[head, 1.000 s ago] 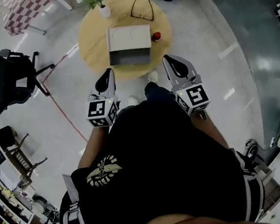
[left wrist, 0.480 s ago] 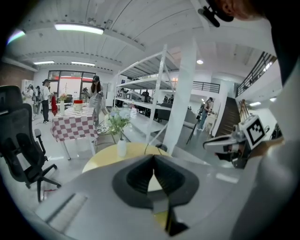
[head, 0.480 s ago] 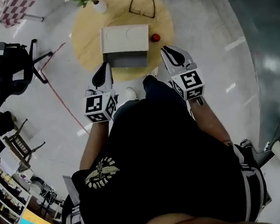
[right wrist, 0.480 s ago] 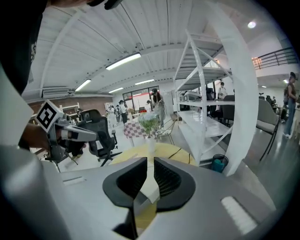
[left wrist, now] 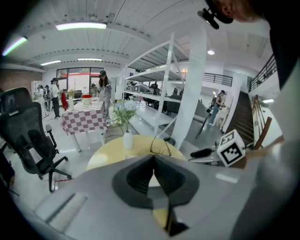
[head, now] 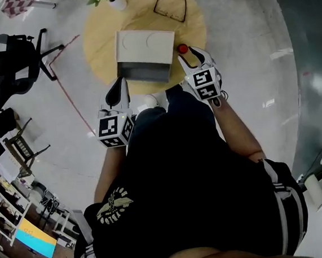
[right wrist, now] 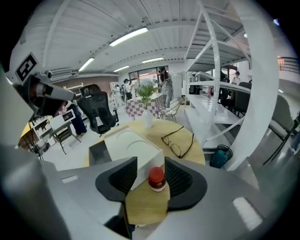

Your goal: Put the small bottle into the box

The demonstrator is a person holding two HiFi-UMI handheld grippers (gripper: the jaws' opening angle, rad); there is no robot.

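The small bottle [head: 183,48], with a red cap, stands on the round wooden table [head: 98,38] just right of the white box [head: 144,46]. The box's dark open side [head: 143,74] faces me. My right gripper [head: 191,56] reaches the table edge by the bottle. In the right gripper view the bottle [right wrist: 157,180] stands between the jaws of this gripper [right wrist: 151,165], which have just been opening, and the pads do not touch it. My left gripper [head: 121,84] hangs before the table's near edge, left of the box. Its jaws [left wrist: 153,164] are shut on nothing.
A pair of glasses [head: 174,2] lies on the far side of the table, and a white vase with a plant [head: 116,2] stands at the far left. A black office chair [head: 7,61] stands left of the table. My shoes [head: 150,101] are under the near edge.
My right gripper has moved forward and down to the table, and its jaws have gone from shut to open around the bottle. The left gripper has edged forward, still shut.
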